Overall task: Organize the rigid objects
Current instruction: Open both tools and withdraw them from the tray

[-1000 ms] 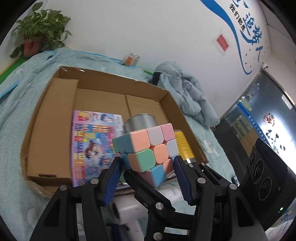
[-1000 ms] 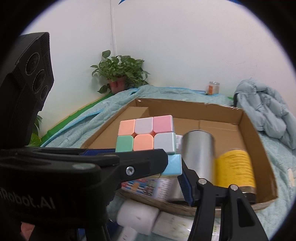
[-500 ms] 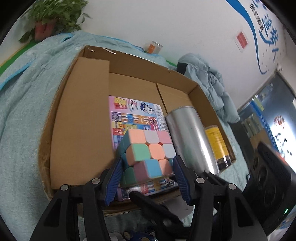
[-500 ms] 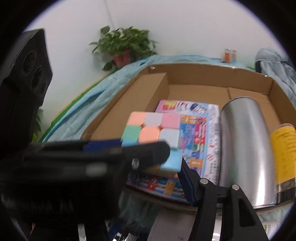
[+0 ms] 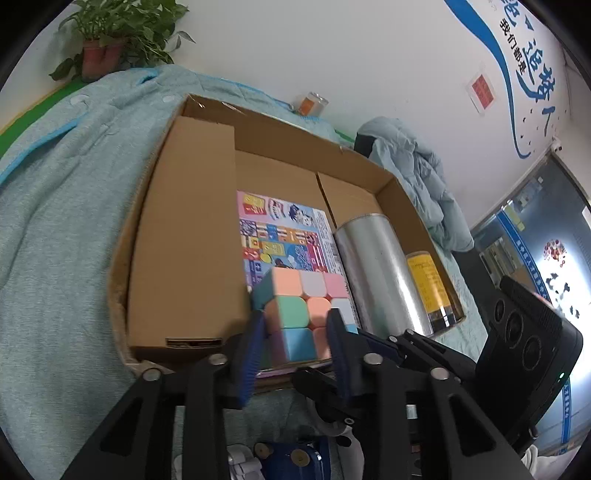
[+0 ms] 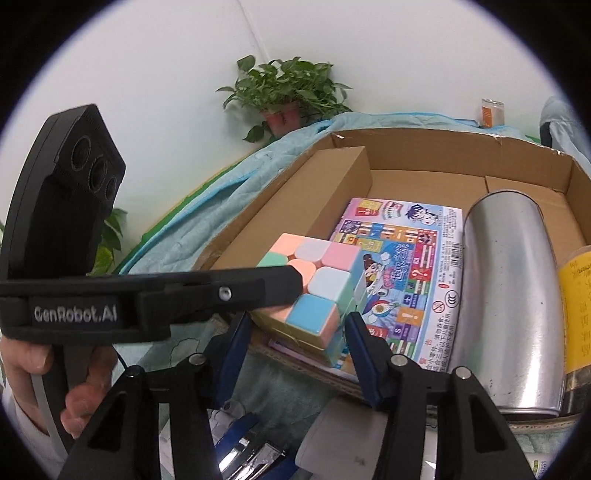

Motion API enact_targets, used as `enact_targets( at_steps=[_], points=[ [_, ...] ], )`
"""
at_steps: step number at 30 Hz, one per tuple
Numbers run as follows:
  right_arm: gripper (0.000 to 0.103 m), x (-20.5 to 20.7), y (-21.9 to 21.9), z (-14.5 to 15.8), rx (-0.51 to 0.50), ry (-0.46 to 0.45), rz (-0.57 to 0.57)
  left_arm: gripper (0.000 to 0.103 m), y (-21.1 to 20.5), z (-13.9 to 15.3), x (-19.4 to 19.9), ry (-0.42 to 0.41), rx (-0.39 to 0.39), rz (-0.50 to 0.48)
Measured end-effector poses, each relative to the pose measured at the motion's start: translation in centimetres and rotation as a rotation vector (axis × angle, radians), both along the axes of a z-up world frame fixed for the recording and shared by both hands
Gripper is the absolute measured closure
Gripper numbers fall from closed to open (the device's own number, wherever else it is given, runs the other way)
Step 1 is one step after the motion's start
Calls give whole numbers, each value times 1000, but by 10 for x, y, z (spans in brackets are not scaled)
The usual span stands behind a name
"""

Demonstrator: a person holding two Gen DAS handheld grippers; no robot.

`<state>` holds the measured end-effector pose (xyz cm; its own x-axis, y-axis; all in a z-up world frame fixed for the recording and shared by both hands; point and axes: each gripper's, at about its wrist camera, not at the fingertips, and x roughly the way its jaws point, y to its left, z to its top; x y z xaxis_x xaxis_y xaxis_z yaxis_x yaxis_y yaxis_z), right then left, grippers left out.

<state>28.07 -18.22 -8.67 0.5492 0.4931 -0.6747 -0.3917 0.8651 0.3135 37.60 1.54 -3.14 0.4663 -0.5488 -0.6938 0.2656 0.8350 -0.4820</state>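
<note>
A pastel puzzle cube [image 5: 304, 312] rests on the near end of a colourful flat game pack [image 5: 284, 236] inside an open cardboard box [image 5: 258, 125]. My left gripper [image 5: 295, 334] is closed on the cube's two sides, with its blue pads against them. In the right wrist view the cube [image 6: 314, 288] sits just ahead of my right gripper [image 6: 293, 334], which is open and empty; the left gripper's black finger crosses in front of the cube there.
In the box a brown carton [image 5: 188, 236] lies at the left, a silver can [image 5: 380, 273] and a yellow-labelled can [image 5: 430, 284] at the right. White rolls [image 6: 336, 435] and clutter lie in front of the box. A jacket [image 5: 413, 173] and plant [image 5: 118, 33] stand behind.
The left gripper carried the cube forward and down into the box onto the game pack. The right gripper followed close behind, still open.
</note>
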Motion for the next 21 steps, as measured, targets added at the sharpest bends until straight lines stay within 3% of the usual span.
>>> enact_targets(
  at_steps=[4,6,9,11,15,16,17,19,20,21],
  points=[
    [51,-6,-3,6,-48,-29,-15,77,5,-1,3,-5,0,39],
    [51,-13,-12,12,-31,-63,-41,78,3,-3,2,-4,-16,29],
    [52,-18,-21,13,-5,-69,-41,78,-3,-1,-2,-25,24,29],
    [70,-13,-22,6,-12,-26,-18,78,-3,0,-2,-7,14,37],
    [69,-13,-27,6,4,-10,-34,77,-6,2,-5,7,21,37],
    [62,-16,-29,8,-19,-20,-56,77,-7,3,-6,6,34,37],
    [46,-21,-31,9,-55,-28,-82,76,-9,5,-7,-1,48,39],
    [23,-30,-36,11,-83,-45,-111,76,-13,13,-16,-53,98,47],
    [21,-35,-39,13,-83,-52,-108,66,-15,18,-21,-79,113,50],
    [21,-41,-42,14,-105,-62,-114,43,-18,26,-32,-135,136,67]
  ],
)
